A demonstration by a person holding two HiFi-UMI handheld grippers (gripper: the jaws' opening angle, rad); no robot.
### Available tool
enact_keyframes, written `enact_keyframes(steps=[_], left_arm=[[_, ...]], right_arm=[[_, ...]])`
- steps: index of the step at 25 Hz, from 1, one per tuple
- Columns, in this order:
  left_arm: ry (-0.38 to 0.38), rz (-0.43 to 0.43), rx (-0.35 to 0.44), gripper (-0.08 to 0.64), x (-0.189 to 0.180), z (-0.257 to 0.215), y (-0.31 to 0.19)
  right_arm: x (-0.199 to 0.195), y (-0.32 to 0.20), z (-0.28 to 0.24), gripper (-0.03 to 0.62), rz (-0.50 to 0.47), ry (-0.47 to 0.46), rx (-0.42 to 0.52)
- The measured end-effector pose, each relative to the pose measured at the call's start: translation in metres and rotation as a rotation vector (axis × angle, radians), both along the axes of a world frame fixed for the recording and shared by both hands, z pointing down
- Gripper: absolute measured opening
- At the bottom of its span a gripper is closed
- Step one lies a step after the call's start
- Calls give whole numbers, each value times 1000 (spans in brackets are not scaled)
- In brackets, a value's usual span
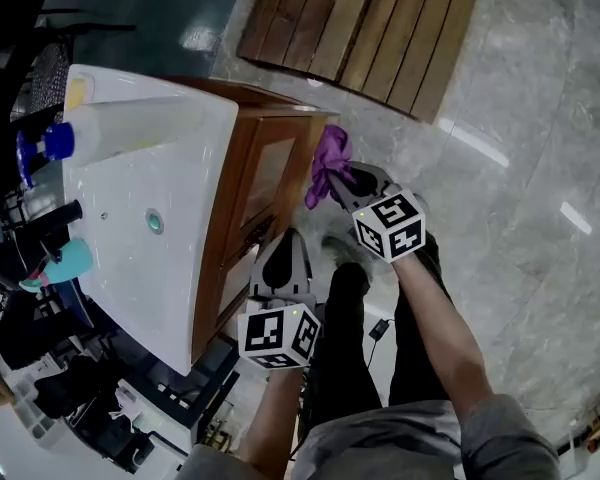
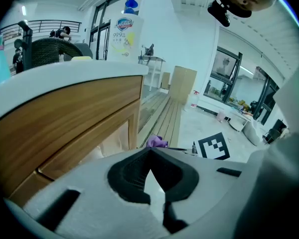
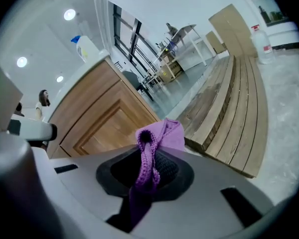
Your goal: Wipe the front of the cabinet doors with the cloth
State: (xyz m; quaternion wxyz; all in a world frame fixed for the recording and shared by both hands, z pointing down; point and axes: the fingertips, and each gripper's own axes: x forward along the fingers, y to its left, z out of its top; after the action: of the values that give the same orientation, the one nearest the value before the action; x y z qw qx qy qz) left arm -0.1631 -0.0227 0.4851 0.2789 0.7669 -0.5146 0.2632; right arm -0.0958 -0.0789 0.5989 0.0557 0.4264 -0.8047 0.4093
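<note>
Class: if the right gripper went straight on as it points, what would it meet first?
Probably the cabinet door, near its outer edge, with the cloth held in the right gripper touching first. Depth is unclear; it might slip past toward the wooden deck.

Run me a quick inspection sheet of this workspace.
Surface: wooden cabinet doors; no marks discernible.
Job's things: purple cloth, bunched, near the door; contact unclear.
Clutter: white bottle and teal item on the basin top.
Grippers: right gripper shut on the purple cloth; left gripper shut, empty.
Cables: thin dark lead by the person's legs.
Surroundings: marble floor, slatted wooden platform.
</note>
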Motion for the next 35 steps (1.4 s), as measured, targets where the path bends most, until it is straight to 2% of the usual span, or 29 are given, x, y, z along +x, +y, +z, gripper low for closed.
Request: enact_keyframes(steps=[7, 13, 21, 35], left_arm=[[39, 8, 49, 8, 5, -48, 9], [58, 46, 91, 8, 5, -93, 16], [110, 85, 189, 8, 13, -170, 16], [189, 131, 360, 8, 6, -299, 28]], right_arm=[[7, 19, -87, 48, -7, 4, 88], [22, 32, -160, 49, 22, 45, 173], [43, 44, -260, 49, 44, 119, 286], [19, 69, -418, 51, 64, 190, 504]])
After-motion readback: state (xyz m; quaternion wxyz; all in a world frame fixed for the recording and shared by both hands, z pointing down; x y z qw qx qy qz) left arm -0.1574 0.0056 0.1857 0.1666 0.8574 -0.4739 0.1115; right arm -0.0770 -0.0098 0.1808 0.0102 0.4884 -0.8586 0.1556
